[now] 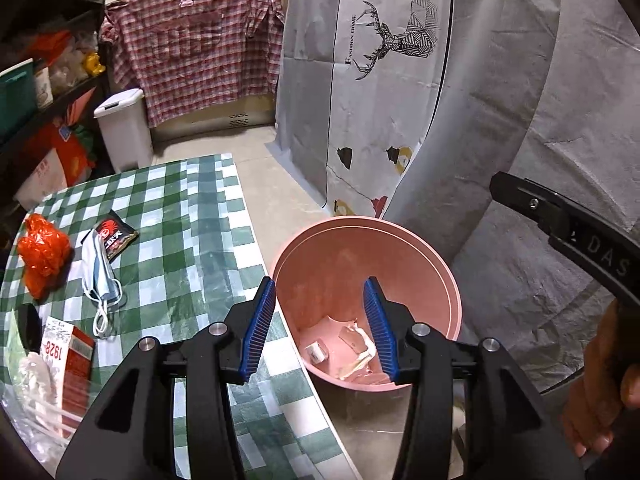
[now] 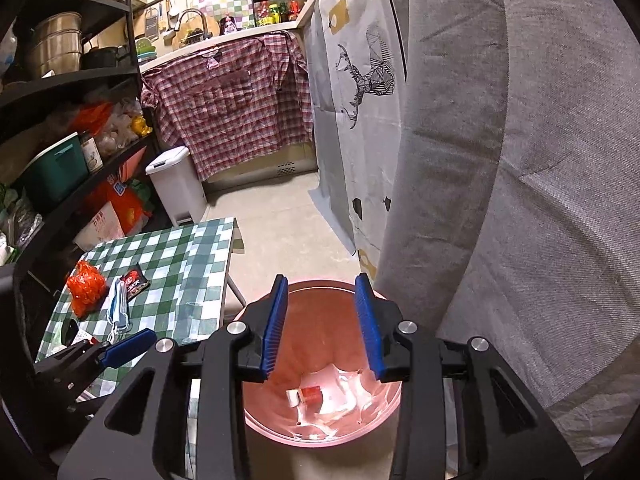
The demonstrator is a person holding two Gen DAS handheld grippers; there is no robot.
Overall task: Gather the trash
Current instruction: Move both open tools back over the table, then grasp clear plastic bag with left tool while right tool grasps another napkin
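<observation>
Since scraps lie below them in the pink bin [image 2: 320,436], both right tongs [image 2: 322,324] and left tongs [image 1: 320,330] are held released, empty, for dropping.

The left gripper [image 1: 320,322] is seen tilted downward, its blue-padded jaws parted with nothing clamped between them. The right gripper [image 2: 322,322] is likewise angled downward with its jaws spread and nothing gripped; in the left wrist view its black body is seen at about 3 o'clock, grasped by a hand [image 1: 600,384] at about 4 o'clock. In the right wrist view, the left gripper is seen at about 8 o'clock.
</observation>
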